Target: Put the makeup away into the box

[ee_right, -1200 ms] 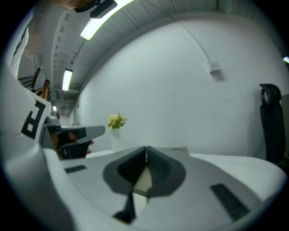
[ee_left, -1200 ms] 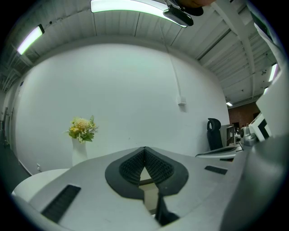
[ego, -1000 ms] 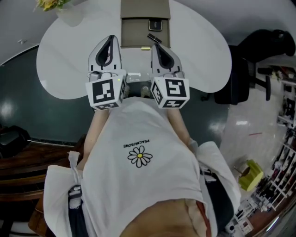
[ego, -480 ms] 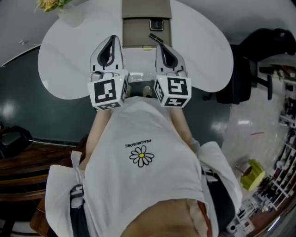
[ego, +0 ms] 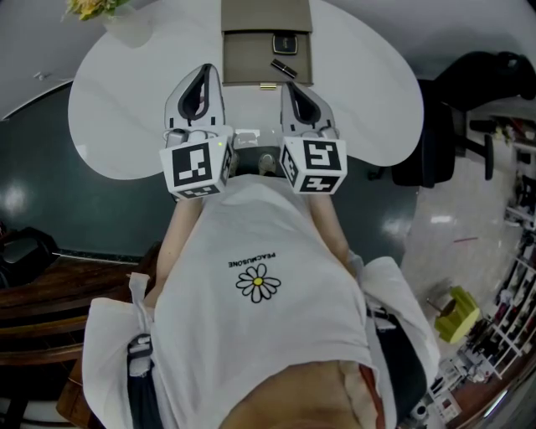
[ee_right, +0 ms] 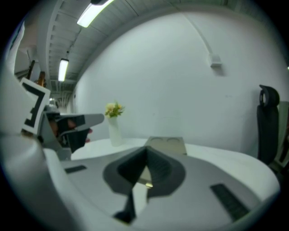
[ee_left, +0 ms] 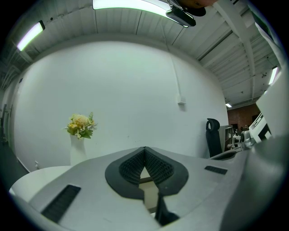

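Note:
A tan open box [ego: 243, 46] stands at the far middle of the white round table [ego: 117, 109]. Inside it lie a dark square compact [ego: 285, 43] and a black lipstick tube [ego: 283, 68]. A small gold piece [ego: 267, 85] rests at the box's near edge. My left gripper [ego: 205, 71] is shut and empty, just left of the box's near corner. My right gripper [ego: 287, 86] is shut and empty, its tip a little short of the lipstick. In the right gripper view the box [ee_right: 166, 145] lies ahead of the closed tips [ee_right: 146, 151], and the gold piece [ee_right: 147, 184] shows below them.
A white vase of yellow flowers [ego: 100, 10] stands at the table's far left. Small pale items [ego: 251, 138] lie on the table's near edge between the grippers. A black office chair [ego: 440, 134] stands right of the table. A white wall is beyond.
The right gripper has drawn slightly back and to the right from the lipstick tube, which stays in the box. The left gripper has not moved.

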Tool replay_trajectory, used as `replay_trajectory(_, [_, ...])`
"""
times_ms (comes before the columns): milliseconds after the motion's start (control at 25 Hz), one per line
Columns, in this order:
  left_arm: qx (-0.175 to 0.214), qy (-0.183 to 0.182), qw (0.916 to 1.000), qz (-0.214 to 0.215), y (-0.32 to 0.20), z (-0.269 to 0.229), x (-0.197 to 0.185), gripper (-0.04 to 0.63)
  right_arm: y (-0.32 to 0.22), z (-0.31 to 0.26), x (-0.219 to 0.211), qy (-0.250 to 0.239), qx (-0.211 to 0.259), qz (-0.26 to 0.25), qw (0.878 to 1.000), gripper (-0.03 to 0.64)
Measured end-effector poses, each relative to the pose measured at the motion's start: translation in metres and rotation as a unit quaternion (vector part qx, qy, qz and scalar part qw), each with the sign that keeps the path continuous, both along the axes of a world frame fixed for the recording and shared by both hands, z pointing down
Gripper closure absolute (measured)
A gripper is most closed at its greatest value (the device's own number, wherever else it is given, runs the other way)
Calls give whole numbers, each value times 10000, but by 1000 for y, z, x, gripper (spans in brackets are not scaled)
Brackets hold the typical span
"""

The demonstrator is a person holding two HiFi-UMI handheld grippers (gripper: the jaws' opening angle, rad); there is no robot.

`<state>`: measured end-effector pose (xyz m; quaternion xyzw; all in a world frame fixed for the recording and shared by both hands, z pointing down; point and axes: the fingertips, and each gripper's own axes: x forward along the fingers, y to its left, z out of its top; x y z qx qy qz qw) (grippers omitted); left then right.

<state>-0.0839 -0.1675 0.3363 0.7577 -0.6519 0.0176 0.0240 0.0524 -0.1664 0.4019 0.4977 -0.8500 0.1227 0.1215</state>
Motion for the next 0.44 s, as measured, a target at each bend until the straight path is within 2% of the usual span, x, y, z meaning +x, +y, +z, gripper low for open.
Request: replay_trajectory(440, [-55, 53, 10000, 64, -4, 5, -2, 575, -1, 7, -5, 190, -66, -10, 9998, 588])
